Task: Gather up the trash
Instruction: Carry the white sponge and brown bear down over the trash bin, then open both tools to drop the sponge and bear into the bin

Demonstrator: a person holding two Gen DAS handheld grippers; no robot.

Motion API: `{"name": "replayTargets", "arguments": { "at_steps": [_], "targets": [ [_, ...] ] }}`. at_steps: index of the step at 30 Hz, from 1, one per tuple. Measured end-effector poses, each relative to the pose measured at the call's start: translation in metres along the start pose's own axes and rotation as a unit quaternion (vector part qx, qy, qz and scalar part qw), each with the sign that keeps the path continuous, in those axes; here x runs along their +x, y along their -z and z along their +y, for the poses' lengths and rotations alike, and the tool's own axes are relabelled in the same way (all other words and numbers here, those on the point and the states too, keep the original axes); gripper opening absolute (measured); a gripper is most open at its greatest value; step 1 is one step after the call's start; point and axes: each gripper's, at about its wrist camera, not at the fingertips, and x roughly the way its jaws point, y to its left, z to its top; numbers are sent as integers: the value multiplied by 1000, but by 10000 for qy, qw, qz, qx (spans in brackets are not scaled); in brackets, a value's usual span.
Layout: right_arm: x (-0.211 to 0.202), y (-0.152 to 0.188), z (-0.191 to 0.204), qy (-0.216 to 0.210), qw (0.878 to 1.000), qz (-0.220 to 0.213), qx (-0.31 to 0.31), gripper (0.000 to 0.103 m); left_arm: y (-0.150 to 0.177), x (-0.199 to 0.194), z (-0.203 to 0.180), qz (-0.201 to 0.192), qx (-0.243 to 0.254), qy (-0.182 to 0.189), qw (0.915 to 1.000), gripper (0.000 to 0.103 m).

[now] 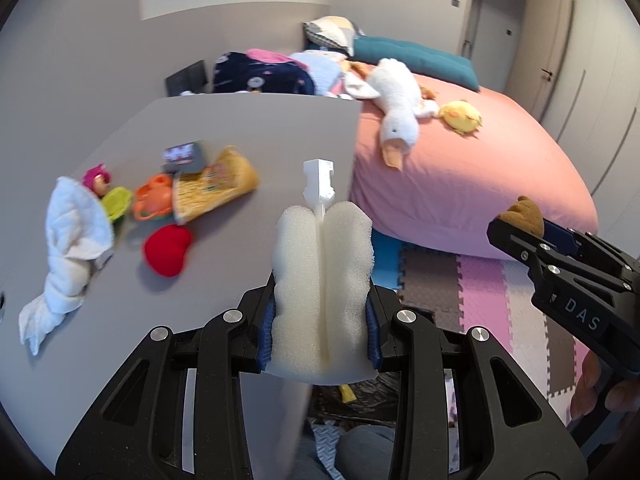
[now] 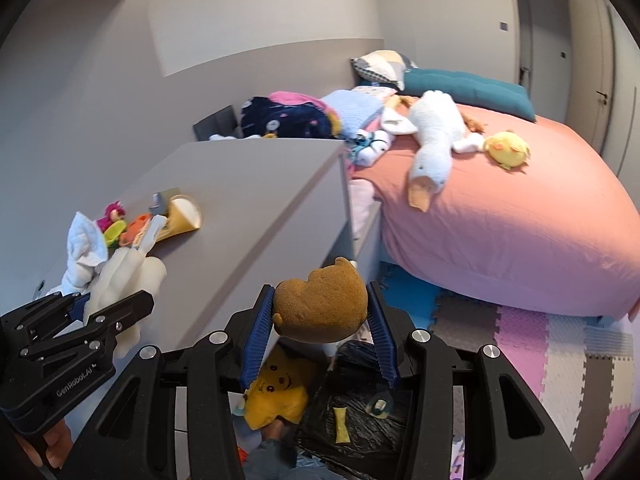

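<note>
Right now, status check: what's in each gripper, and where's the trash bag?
Left gripper shut on white sponge brush. Right gripper shut on brown plush piece. Black trash bag open on floor below, beside yellow plush.

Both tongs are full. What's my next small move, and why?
Probably ease the right tongs down over the black bag and release. They grip the brown sponge, and the bag lies open right below, already holding scraps. The left tongs' white sponge can follow.

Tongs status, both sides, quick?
Left tongs: shut on the white foam sponge brush.
Right tongs: shut on the brown plush piece.
</note>
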Motion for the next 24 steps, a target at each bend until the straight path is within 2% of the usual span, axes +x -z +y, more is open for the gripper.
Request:
{"name": "replayTargets", "arguments": {
  "at_steps": [9,15,17,18,19,20,22,24],
  "targets": [
    [-6,4,-37,267,9994,9,239,47,-2,10,-39,97,252,364,9990,34],
    [-8,9,-61,473,9978,42,457,47,2,21,-68,301,505,691,9959,34],
    [-8,11,-69,547,9969,64,560,48,4,24,-75,409,571,859,9938,41],
    [-8,12,-73,576,9964,77,612,58,5,27,-79,467,607,926,9928,48],
    [-8,13,-78,632,9956,81,694,66,6,28,-81,466,616,910,9928,66],
    [-9,13,-82,702,9947,53,748,67,7,29,-83,434,639,867,9932,81],
    [-10,14,-88,892,9925,17,832,73,9,31,-85,417,663,781,9939,86],
    [-11,14,-93,973,9911,-19,911,74,10,36,-84,514,631,720,9941,88]
  ]
}}
